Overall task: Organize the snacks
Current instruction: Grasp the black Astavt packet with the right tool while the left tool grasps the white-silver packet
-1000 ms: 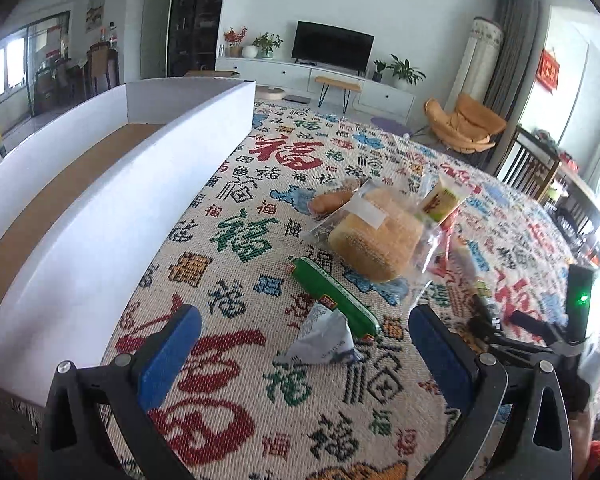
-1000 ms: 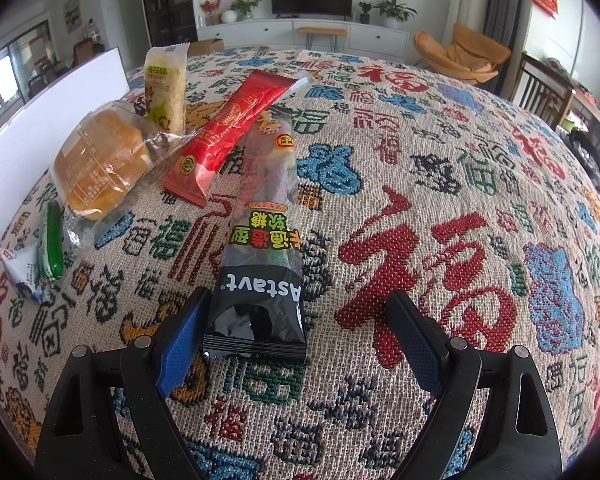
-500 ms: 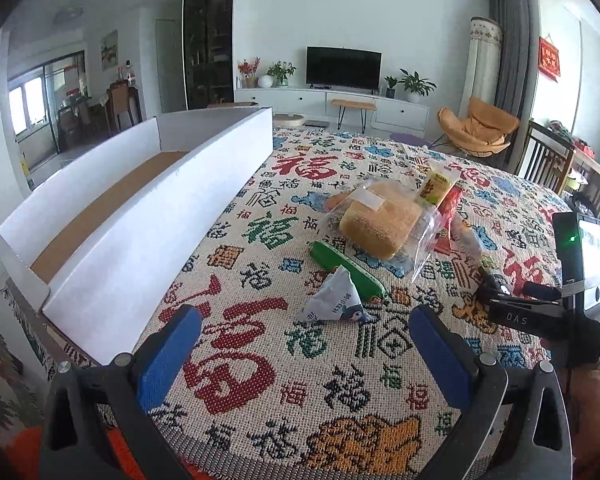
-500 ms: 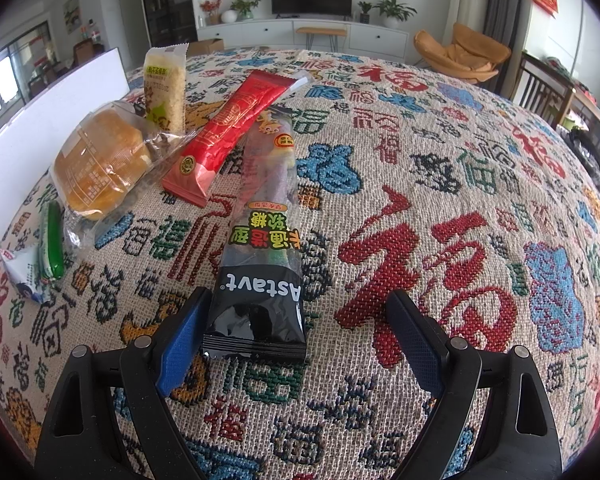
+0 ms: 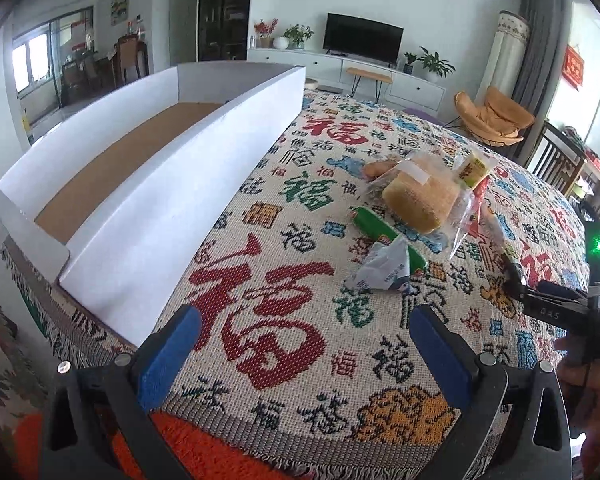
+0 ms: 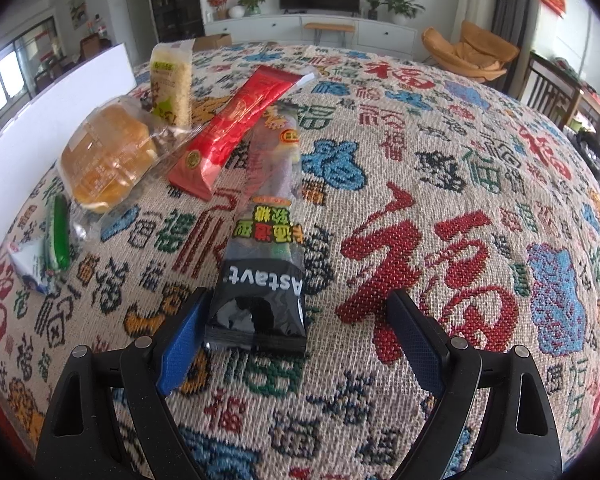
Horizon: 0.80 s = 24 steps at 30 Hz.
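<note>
Since the earlier frame the left hand-held gripper (image 5: 304,344) has drawn back toward the near edge of the surface (image 5: 284,364), fingers wide apart and empty; the right hand-held gripper (image 6: 296,332) has not moved. It too is wide open, holding nothing, with the black candy packet (image 6: 260,300) lying between its fingers, beside the left one. Step in hand, as judged: first pick-up. Next: close on the packet, then carry it left to the white box (image 5: 148,184).

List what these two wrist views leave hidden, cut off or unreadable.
- Left wrist view: the bread bag covers most of the red packet.
- Right wrist view: the white box is cut off by the left edge; its inside is unseen.
- Right wrist view: the small white wrapper has print too small to read.
</note>
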Motion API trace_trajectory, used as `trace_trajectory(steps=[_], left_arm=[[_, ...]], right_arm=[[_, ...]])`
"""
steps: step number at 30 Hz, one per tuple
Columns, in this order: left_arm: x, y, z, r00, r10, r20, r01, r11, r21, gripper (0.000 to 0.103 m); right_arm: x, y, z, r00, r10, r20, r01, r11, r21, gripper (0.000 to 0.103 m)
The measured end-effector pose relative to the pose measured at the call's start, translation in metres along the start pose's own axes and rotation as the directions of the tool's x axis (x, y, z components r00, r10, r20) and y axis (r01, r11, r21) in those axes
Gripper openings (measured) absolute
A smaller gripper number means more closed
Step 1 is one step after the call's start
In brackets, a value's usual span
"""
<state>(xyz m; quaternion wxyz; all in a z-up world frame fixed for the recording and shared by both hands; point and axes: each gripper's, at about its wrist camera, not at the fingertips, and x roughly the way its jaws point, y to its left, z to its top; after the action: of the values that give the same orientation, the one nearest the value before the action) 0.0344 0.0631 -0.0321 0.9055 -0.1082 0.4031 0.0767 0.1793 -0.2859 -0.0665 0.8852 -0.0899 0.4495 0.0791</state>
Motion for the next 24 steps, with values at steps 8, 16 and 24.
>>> trace_trajectory(steps=[8,16,24], left_arm=[[0.011,-0.006,-0.006,0.999,-0.032,-0.027,0.033,0.999,0.021,0.103],[0.012,0.005,-0.005,0.994,-0.102,-0.033,0.101,0.995,-0.026,0.103],[0.030,-0.024,0.008,0.979,-0.169,-0.113,0.177,0.982,0.067,0.103]], right_arm=[[-0.019,-0.007,0.018,0.991,0.113,-0.069,-0.113,0.994,0.011,0.089],[0.036,-0.007,0.072,0.981,0.122,-0.153,-0.122,0.992,0.009,0.086],[0.022,-0.010,0.057,0.976,0.143,-0.162,-0.150,0.988,-0.028,0.028]])
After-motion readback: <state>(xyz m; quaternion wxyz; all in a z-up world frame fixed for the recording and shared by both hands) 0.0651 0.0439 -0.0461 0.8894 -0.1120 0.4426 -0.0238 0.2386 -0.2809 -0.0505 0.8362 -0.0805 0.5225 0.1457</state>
